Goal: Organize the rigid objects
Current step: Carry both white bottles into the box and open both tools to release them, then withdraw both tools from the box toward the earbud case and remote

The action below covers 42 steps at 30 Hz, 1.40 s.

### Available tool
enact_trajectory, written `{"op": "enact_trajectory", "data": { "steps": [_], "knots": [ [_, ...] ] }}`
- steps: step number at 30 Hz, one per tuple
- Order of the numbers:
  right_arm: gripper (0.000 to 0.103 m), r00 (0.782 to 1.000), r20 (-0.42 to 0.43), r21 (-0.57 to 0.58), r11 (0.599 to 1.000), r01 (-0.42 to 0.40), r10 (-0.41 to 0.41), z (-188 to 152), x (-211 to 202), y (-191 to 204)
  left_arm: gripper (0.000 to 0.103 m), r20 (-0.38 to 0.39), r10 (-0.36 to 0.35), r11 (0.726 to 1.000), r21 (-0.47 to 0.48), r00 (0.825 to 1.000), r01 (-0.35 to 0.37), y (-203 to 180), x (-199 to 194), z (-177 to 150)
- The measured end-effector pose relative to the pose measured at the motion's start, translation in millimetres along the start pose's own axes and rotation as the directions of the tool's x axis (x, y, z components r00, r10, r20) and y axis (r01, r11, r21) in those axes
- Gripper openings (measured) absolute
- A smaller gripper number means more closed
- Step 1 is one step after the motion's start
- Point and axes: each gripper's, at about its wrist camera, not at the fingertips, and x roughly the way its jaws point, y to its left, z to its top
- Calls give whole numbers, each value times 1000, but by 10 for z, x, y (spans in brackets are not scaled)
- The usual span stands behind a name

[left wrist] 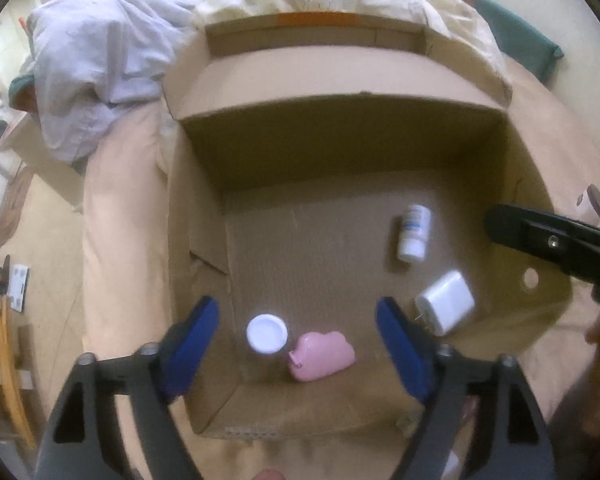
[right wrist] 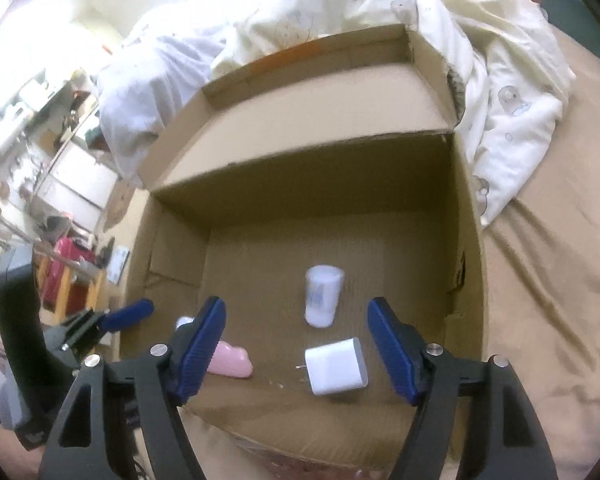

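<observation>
- One cardboard box [left wrist: 204, 216] on a bed, holding four things: one bottle [left wrist: 414, 232], one charger [left wrist: 446, 307], one white lid [left wrist: 267, 333] (perhaps a jar), one pink case [left wrist: 322, 355].
- Left gripper [left wrist: 298, 320] and right gripper [right wrist: 296, 318]: jaws wide apart, holding nothing.

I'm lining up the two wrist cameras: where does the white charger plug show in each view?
Left wrist view: white charger plug lies low right on the box floor, right of the left gripper.
Right wrist view: it lies low centre, between the open fingers of the right gripper.
Shared landmark: the pink cloud-shaped case, to its left in both.
</observation>
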Motion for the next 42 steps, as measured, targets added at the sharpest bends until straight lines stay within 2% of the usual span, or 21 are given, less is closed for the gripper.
{"op": "enact_trajectory", "data": {
  "steps": [2, 16, 26, 34, 42],
  "knots": [
    [85, 1000, 9, 17, 1000, -1, 1, 4, -12, -23, 86, 4, -9, 1000, -3, 1000, 9, -4, -13, 8],
    [85, 1000, 0, 10, 1000, 22, -22, -12, 17, 10, 86, -5, 6, 1000, 0, 1000, -6, 32, 22, 2],
    [85, 1000, 16, 57, 998, 17, -18, 2, -43, 0, 86, -24, -18, 998, -59, 1000, 16, 25, 35, 59],
    [85, 999, 31, 68, 997, 21, -23, -63, -198, -37, 86, -4, -27, 994, -103, 1000, 26, 146, -254, 19],
    [85, 999, 33, 43, 998, 37, -38, -220, -378, -38, 86, 25, -21, 993, -118, 999, 24, 236, -575, -270]
  ]
}}
